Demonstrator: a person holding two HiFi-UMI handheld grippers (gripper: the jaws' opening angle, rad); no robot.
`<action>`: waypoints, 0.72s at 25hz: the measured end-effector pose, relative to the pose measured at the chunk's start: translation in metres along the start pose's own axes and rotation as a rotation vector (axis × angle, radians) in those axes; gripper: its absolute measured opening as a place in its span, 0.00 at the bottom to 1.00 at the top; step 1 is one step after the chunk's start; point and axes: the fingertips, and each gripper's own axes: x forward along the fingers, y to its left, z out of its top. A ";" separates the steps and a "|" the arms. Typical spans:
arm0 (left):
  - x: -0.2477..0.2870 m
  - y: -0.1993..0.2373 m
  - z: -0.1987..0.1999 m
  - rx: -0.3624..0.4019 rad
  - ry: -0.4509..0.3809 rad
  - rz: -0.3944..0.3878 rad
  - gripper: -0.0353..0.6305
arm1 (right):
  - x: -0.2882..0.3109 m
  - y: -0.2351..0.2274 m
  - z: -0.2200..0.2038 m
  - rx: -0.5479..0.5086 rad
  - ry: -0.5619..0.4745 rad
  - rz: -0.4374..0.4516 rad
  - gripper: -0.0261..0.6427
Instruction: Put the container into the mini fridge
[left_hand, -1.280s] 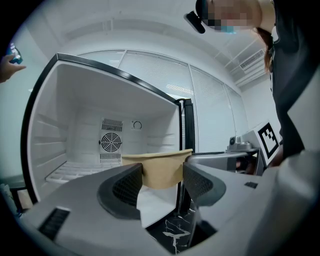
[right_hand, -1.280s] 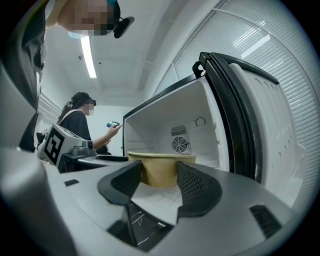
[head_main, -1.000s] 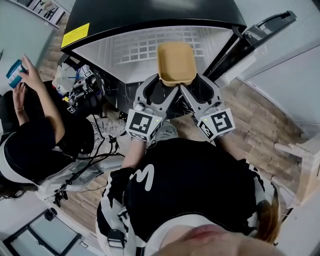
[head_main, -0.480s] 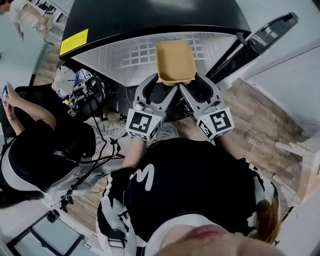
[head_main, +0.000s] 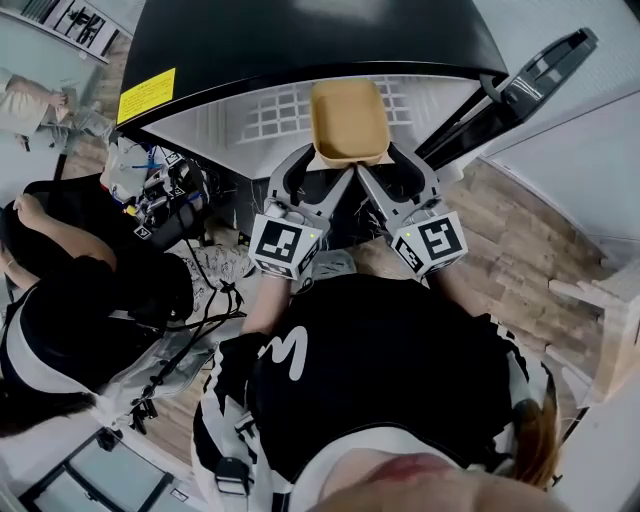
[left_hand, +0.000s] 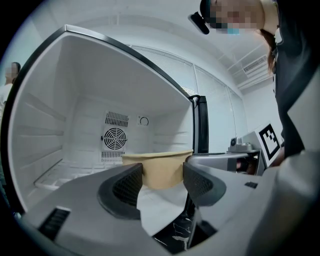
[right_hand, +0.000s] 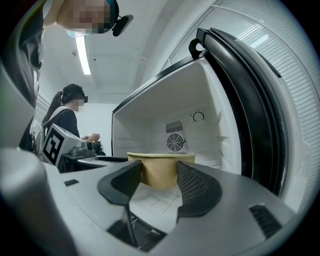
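A tan rectangular container (head_main: 348, 120) hangs at the mouth of the open mini fridge (head_main: 300, 40), over its white wire shelf (head_main: 265, 105). My left gripper (head_main: 322, 166) is shut on the container's near left corner. At the near right corner my right gripper (head_main: 376, 166) is shut on it too. In the left gripper view the container (left_hand: 161, 170) sits between the jaws of the left gripper (left_hand: 162, 176), with the white fridge interior behind. The right gripper view shows the container (right_hand: 159, 172) held the same way by the right gripper (right_hand: 159, 176).
The fridge door (head_main: 520, 85) stands open at the right. A fan vent (left_hand: 115, 137) is in the back wall. Left of the fridge lie cables and equipment (head_main: 165, 190). Another person in black (head_main: 70, 310) sits at far left. Wooden floor (head_main: 520, 240) lies to the right.
Both grippers have carried the container a little farther toward the fridge opening. The person at the left has drawn their hands back and shifted away.
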 end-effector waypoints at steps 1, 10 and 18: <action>0.001 0.001 0.000 -0.001 0.002 -0.003 0.44 | 0.001 0.000 0.000 -0.001 0.000 -0.003 0.39; 0.007 0.010 0.001 -0.007 0.004 -0.017 0.44 | 0.011 -0.004 0.001 -0.001 0.010 -0.018 0.39; 0.014 0.019 0.002 -0.011 0.013 -0.024 0.44 | 0.020 -0.009 0.001 0.013 0.006 -0.033 0.39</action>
